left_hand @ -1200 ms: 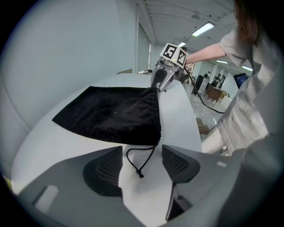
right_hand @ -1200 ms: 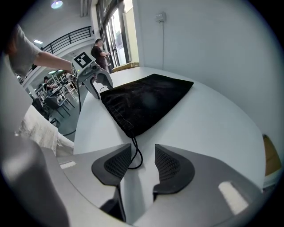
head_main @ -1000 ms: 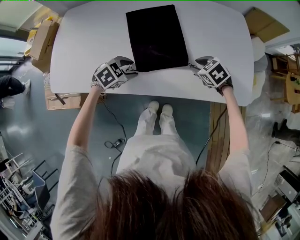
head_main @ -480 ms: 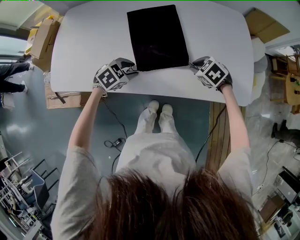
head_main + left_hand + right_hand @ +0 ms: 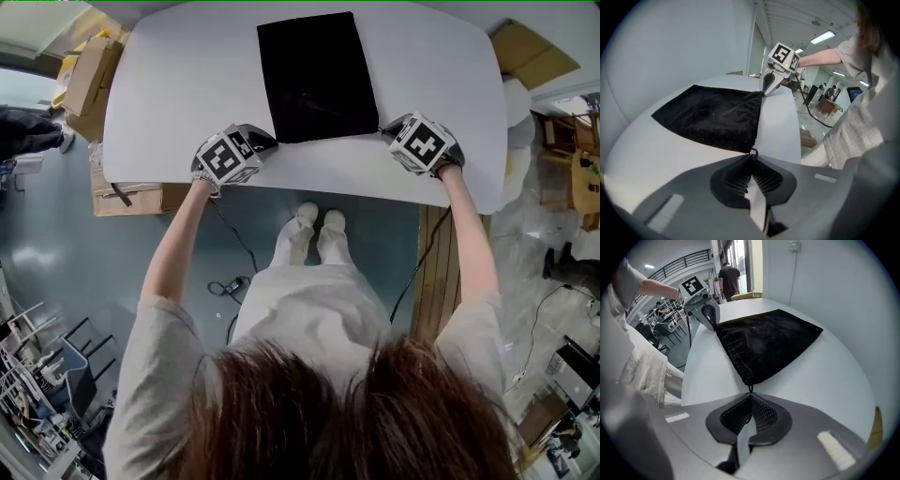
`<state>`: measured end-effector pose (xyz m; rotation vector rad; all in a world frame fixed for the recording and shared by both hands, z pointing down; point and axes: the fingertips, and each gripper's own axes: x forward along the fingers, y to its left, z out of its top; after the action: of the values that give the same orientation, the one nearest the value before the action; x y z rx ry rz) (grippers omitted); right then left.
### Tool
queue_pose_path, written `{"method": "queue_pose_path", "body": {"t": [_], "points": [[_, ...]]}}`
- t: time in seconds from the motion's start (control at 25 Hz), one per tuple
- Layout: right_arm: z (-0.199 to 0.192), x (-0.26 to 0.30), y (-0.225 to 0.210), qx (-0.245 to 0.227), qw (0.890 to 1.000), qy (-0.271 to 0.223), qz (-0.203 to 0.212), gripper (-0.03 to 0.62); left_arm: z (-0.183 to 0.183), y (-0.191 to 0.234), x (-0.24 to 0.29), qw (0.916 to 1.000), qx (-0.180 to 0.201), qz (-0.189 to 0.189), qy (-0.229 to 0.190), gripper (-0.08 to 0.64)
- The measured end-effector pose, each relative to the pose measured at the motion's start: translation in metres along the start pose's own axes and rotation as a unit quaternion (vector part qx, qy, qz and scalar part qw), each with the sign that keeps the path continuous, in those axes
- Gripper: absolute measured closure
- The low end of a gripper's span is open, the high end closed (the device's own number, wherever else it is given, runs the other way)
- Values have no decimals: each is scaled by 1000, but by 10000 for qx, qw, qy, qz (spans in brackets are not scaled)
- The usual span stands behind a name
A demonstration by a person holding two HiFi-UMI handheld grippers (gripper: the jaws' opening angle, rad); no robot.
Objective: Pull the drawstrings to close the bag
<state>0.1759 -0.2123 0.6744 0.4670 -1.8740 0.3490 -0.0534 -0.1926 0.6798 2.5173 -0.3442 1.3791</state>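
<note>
A black drawstring bag (image 5: 317,75) lies flat on the white table (image 5: 187,84), its mouth toward the near edge. My left gripper (image 5: 266,141) is at the bag's near left corner. In the left gripper view its jaws (image 5: 751,154) have just been closing and are shut on the thin black drawstring (image 5: 753,151) coming out of the bag (image 5: 712,117). My right gripper (image 5: 385,131) is at the near right corner. Its jaws (image 5: 751,394) have also just closed on the other drawstring (image 5: 751,388) below the bag (image 5: 764,345).
Both grippers hang close to the table's near edge (image 5: 309,183), with the person's legs just beyond it. Cardboard boxes (image 5: 89,80) stand left of the table and wooden boards (image 5: 525,52) to the right. A cable (image 5: 230,281) lies on the floor.
Both grippers have stayed at the bag's near corners. The left one has edged slightly toward the bag, and the right one has rolled a little.
</note>
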Motion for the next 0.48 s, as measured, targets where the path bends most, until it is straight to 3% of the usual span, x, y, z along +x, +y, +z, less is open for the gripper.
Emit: {"method": "queue_pose_path", "body": {"t": [0.32, 0.48], "points": [[1, -1, -2, 186, 9996, -165, -112, 578, 1, -1, 0, 9998, 85, 41, -197, 557], [1, 0, -1, 331, 9989, -305, -162, 580, -1, -1, -1, 9995, -174, 118, -251, 558]]}}
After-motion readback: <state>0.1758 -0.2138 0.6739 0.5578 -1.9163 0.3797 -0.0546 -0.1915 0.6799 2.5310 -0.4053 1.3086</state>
